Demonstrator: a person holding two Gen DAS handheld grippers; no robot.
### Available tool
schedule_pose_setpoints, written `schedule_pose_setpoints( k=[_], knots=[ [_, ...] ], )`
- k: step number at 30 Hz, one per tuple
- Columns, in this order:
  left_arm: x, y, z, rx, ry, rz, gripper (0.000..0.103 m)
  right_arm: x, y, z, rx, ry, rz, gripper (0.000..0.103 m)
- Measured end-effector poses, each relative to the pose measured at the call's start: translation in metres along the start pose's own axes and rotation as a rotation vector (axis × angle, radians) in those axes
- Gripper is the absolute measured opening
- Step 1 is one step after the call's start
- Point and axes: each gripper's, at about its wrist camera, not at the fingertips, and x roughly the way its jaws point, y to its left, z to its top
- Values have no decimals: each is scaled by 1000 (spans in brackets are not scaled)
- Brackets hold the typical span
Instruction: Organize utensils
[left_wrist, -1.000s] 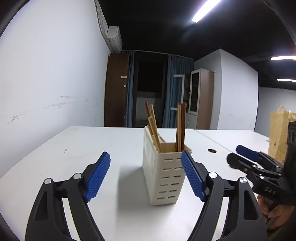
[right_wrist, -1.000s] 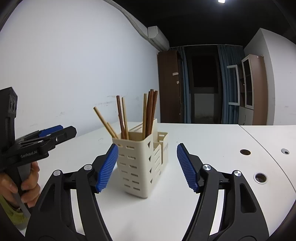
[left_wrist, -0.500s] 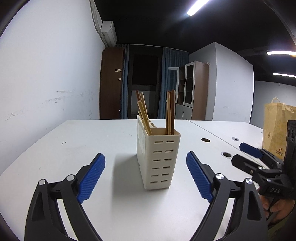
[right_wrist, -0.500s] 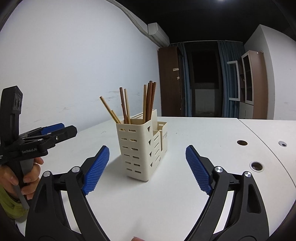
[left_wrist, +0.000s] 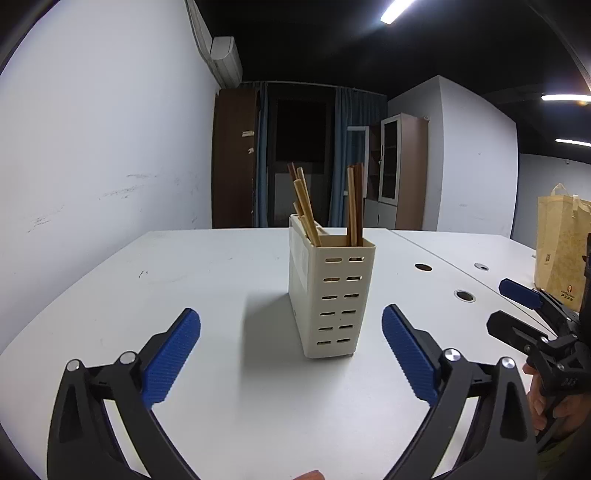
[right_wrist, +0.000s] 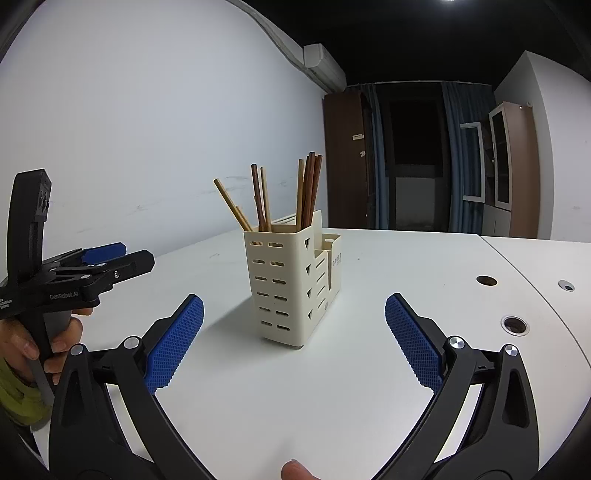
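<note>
Your left tongs (left_wrist: 291, 336) are spread wide with nothing between the blue pads; they sit low over the bench (left_wrist: 207, 280), short of the holder and not touching it. From the right wrist view they show at the left edge, in your hand, pointing toward the holder.

Centre: the cream slotted utensil holder (left_wrist: 330, 295) stands upright on the bench, near the middle, well clear of every edge. It has a tall compartment and lower stepped ones beside it (right_wrist: 328, 266). Wooden chopsticks (left_wrist: 352, 205) stand in the tall compartment, some upright in a bundle (right_wrist: 310, 192), others leaning outward toward the left (right_wrist: 232, 205). No loose utensils show on the bench in either view.

Right: your right tongs (right_wrist: 293, 332) are equally wide and hold nothing, with the holder framed between the pads but ahead of them. A paper bag (left_wrist: 561, 243) stands at the far right.

Handling, as judgement: the chopsticks look light, stiff, smooth and thin, so they may roll or pivot in a grip. Take them on the exposed upper shaft, across the grain, and lift straight up. The holder looks like light hollow plastic; it may tip or slide if a leaning stick drags its rim, so steady it by its side walls.
</note>
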Motion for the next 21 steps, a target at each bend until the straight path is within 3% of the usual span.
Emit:
schedule_pose_setpoints(
  k=[21],
  knots=[
    [2,1,-12,27,53,21,97,7,3,-5,-20,51,2,95]
  ],
)
